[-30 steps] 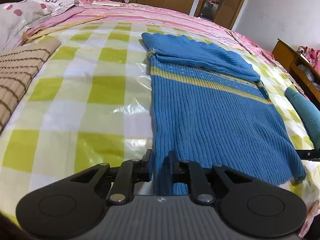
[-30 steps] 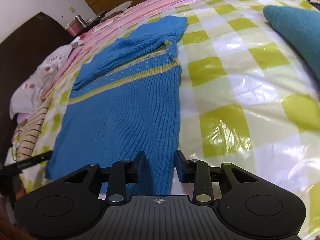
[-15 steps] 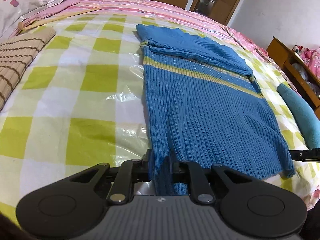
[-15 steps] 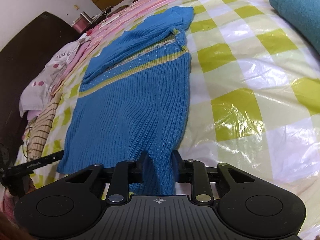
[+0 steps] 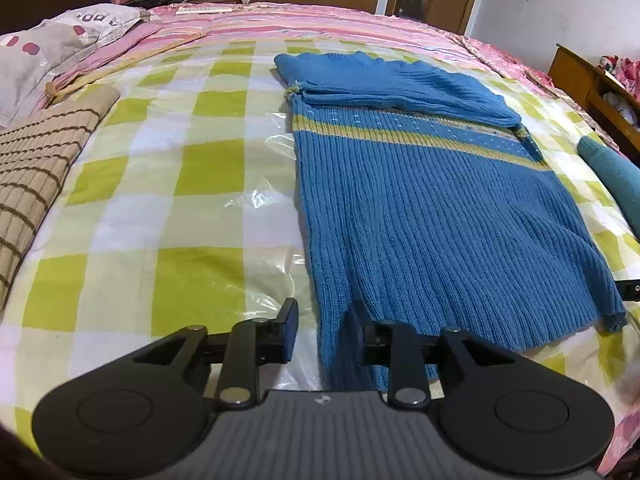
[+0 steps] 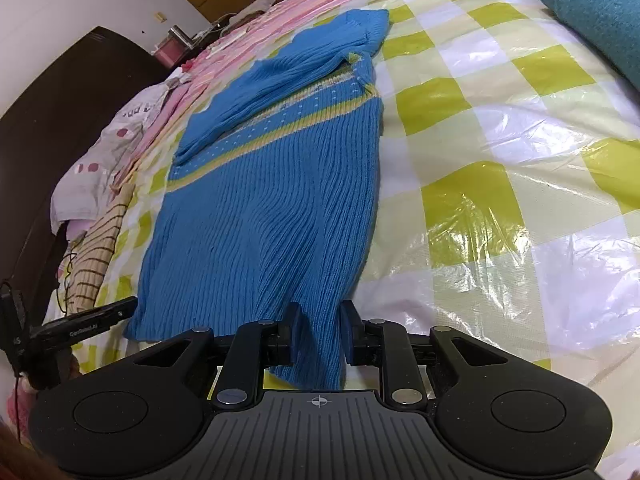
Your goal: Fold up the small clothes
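Note:
A blue ribbed sweater (image 5: pixel 432 208) with a yellow stripe lies flat on the checked bed cover, its sleeves folded across the chest at the far end. It also shows in the right wrist view (image 6: pixel 272 200). My left gripper (image 5: pixel 322 320) is at the hem's left corner, jaws apart, with the hem edge lying between them. My right gripper (image 6: pixel 318 330) is at the hem's right corner, jaws closed on a bunch of the hem fabric. The left gripper (image 6: pixel 92 318) shows at the hem's other corner in the right wrist view.
The yellow-green checked cover (image 5: pixel 160 200) is under clear plastic. A brown striped folded cloth (image 5: pixel 32 160) lies at the left, pillows (image 5: pixel 48 44) beyond it. A teal cushion (image 6: pixel 596 12) lies at the right. A wooden cabinet (image 5: pixel 592 92) stands beside the bed.
The left jaws have opened wider and no longer pinch the hem. The right gripper stays shut on the hem's other corner. Both cameras have tilted slightly.

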Motion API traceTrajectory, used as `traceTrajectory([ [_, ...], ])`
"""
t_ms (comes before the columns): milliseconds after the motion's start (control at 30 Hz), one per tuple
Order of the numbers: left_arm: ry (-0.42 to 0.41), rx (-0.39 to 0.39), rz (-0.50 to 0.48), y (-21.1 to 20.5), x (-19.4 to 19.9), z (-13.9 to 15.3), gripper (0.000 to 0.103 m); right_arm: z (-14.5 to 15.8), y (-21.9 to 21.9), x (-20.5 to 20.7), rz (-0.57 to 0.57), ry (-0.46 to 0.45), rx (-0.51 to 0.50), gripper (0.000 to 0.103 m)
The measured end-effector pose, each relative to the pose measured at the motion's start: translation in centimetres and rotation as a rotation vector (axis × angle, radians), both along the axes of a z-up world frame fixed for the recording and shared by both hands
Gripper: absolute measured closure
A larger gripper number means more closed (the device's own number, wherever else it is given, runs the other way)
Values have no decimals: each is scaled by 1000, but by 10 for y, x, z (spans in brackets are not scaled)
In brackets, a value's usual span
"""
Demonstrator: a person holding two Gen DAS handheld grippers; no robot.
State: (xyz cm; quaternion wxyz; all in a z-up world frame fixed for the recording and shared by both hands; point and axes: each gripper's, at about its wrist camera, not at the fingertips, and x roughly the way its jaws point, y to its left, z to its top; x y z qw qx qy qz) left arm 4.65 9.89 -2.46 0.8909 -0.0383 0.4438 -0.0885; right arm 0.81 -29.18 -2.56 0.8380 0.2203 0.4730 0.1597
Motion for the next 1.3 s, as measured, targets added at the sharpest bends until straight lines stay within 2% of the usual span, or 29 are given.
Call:
traceTrajectory([
  [167,28,-24,-16,-2,4,2,68,0,-1,0,1,-1,16,80],
  [267,56,-97,-4,5,5,4,82,-1,-3,-1,-6,2,31,80],
  [367,79,-195,26,13,6,3,82,-2,-5,-1,-9,4,46,80],
  [467,85,-200,35,12,6,-1,81,-3,-7,0,-7,7,60,80],
  [567,75,-191,28,9,4,0,72,-4,-9,-1,-4,7,73,80],
  [833,77,-151,38,5,1,3,66,-4,-12,-3,19,5,87,79],
  [1000,75,-195,56,-1,-4,1,45,-6,-15,-4,13,8,110,79],
  [1100,81,-187,43,-7,-6,4,41,-6,-17,-6,7,11,118,79],
  [1233,101,-307,61,4,-9,5,41,-6,-18,-8,1,10,126,79],
  [1300,105,-337,81,5,-8,2,41,-9,-18,-7,-3,12,133,79],
])
